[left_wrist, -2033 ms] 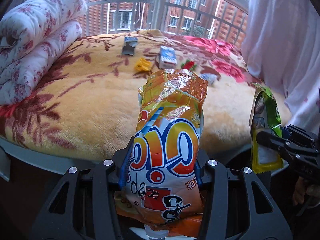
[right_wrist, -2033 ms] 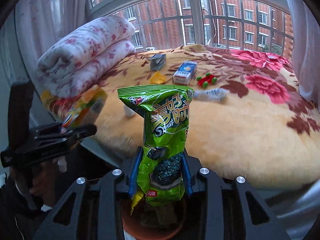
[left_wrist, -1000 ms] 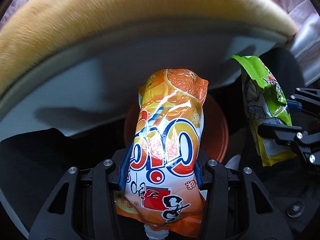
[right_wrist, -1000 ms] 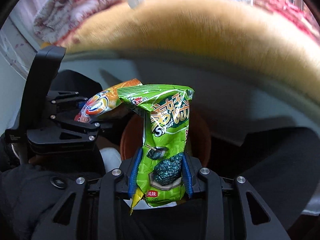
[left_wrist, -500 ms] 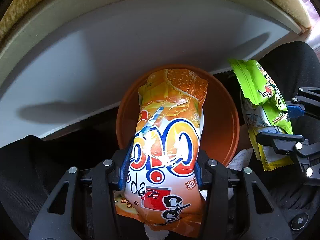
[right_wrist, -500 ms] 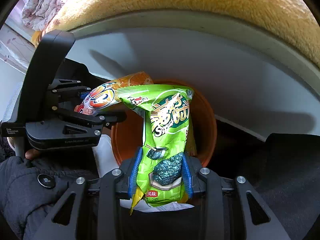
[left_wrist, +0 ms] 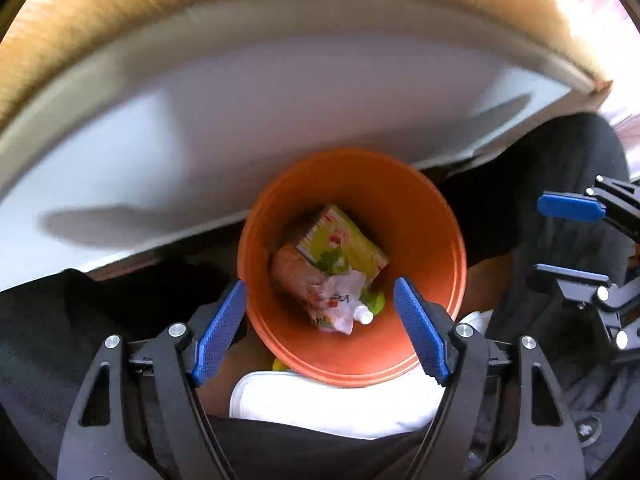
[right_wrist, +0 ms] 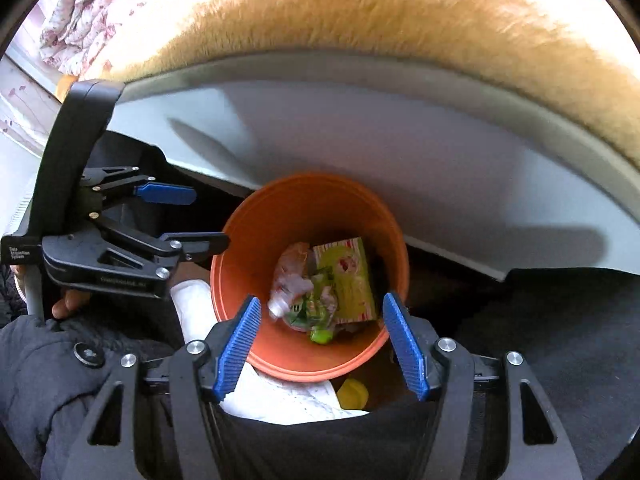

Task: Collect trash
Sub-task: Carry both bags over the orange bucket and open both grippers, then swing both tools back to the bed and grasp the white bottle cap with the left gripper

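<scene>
Two wrappers: an orange drink pouch with a white spout and a green snack bag, both crumpled at the bottom of the orange bin, free of either tool.
Green carton: lies in the bin too, touching the wrappers, tilted against the inner wall.
Orange bin: a round plastic bin seen from above, on the floor just beside the bed's pale side panel.
Left gripper: points down over the bin mouth; its jaws have just been opening, blue pads spread wide, nothing between them.
Right gripper: also points down over the bin, just beside the left one; its jaws have just been opening, pads apart and empty.
Person: a hand in a dark padded sleeve grips the left tool's handle; dark clothing fills the lower edges.
White cloth: bunched against the bin's near side.
Yellow cap: on the floor outside the bin, near its rim.
Bed: a tan plush blanket on top; a folded floral quilt at the far left.
</scene>
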The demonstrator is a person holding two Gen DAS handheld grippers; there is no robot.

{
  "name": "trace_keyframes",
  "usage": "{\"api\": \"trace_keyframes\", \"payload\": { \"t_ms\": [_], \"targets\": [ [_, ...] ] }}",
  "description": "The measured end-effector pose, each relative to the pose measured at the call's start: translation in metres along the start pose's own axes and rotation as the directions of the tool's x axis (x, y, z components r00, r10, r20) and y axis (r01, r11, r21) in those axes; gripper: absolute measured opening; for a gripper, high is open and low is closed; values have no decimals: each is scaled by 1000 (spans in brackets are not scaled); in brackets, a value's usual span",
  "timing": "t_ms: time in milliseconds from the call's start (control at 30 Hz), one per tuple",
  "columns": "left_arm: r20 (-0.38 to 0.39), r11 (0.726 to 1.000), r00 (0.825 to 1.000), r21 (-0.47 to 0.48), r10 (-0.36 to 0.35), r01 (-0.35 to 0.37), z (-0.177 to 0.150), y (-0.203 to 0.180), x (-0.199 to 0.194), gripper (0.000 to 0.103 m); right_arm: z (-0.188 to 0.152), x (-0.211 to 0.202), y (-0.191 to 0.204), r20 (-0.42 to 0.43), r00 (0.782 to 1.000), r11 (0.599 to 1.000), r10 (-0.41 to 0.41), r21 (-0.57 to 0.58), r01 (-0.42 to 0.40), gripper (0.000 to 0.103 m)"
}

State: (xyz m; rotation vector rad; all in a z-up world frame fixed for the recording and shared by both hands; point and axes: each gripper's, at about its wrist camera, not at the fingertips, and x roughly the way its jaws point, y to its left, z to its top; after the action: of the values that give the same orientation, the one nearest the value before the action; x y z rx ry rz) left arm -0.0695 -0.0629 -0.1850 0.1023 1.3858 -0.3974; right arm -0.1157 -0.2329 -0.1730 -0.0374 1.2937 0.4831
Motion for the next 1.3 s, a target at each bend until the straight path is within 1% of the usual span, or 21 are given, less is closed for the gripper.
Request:
{"api": "trace_keyframes", "payload": {
  "t_ms": [133,167,200,233,267,333,400,433,533,567,667,733,767,867,933,967,1000,1033,1133,1200,1300],
  "targets": [
    [140,1000,990,-17,-18,20,-4,6,-47,74,-1,-30,0,94,996,1000,0,-6,1,63],
    [208,1000,978,-16,-9,13,-3,8,-68,74,-2,-40,2,132,991,1000,0,-15,2,63],
    [247,1000,969,-17,2,2,0,11,-80,75,-2,-46,2,152,988,1000,1,-19,2,63],
    [292,1000,956,-19,16,-10,3,12,-92,80,0,-51,3,173,985,1000,0,-23,4,64],
    [359,999,933,-25,36,-29,8,14,-108,81,-1,-57,5,198,980,1000,-2,-27,8,65],
    [423,998,904,-39,60,-49,18,17,-122,82,1,-65,11,231,973,1000,6,-31,1,65],
    [489,997,870,-53,71,-51,31,20,-131,82,-1,-70,15,249,968,999,19,-37,-10,65],
    [516,995,852,-65,94,-71,41,22,-132,82,-2,-71,18,253,967,999,24,-44,-13,65],
    [554,992,823,-95,122,-83,63,28,-127,82,-8,-66,26,257,966,998,17,-58,-2,65],
    [559,990,819,-118,127,-73,74,34,-123,82,-9,-65,28,256,967,998,13,-63,4,65],
    [564,988,819,-151,110,-29,84,38,-113,82,-13,-66,23,253,967,998,18,-64,-2,66],
    [580,988,807,-152,108,-22,88,35,-116,82,-14,-65,19,252,967,999,20,-54,-6,66],
    [585,989,803,-143,117,-40,92,33,-115,82,-13,-64,17,251,968,999,21,-46,-10,66],
    [580,989,804,-129,133,-71,97,31,-107,82,-10,-61,9,246,969,999,29,-29,-22,66],
    [586,988,797,-122,146,-92,100,24,-104,80,-8,-59,5,245,969,999,30,-26,-25,66],
    [591,987,792,-119,154,-104,101,22,-102,69,-7,-59,4,248,968,999,27,-25,-22,66],
    [592,987,790,-112,160,-117,102,20,-100,62,-6,-59,4,251,968,1000,25,-24,-20,66],
    [591,986,790,-108,165,-125,104,20,-98,51,-5,-60,3,256,966,1000,25,-23,-19,66],
    [600,986,783,-124,164,-112,107,26,-96,31,-3,-69,0,280,960,1000,11,-24,-4,66],
    [598,989,789,-124,141,-83,107,31,-98,31,1,-76,-2,296,955,1000,-1,-28,9,66],
    [592,989,793,-122,143,-87,107,32,-102,31,14,-90,-9,328,944,999,-22,-35,35,66]
  ]
}}
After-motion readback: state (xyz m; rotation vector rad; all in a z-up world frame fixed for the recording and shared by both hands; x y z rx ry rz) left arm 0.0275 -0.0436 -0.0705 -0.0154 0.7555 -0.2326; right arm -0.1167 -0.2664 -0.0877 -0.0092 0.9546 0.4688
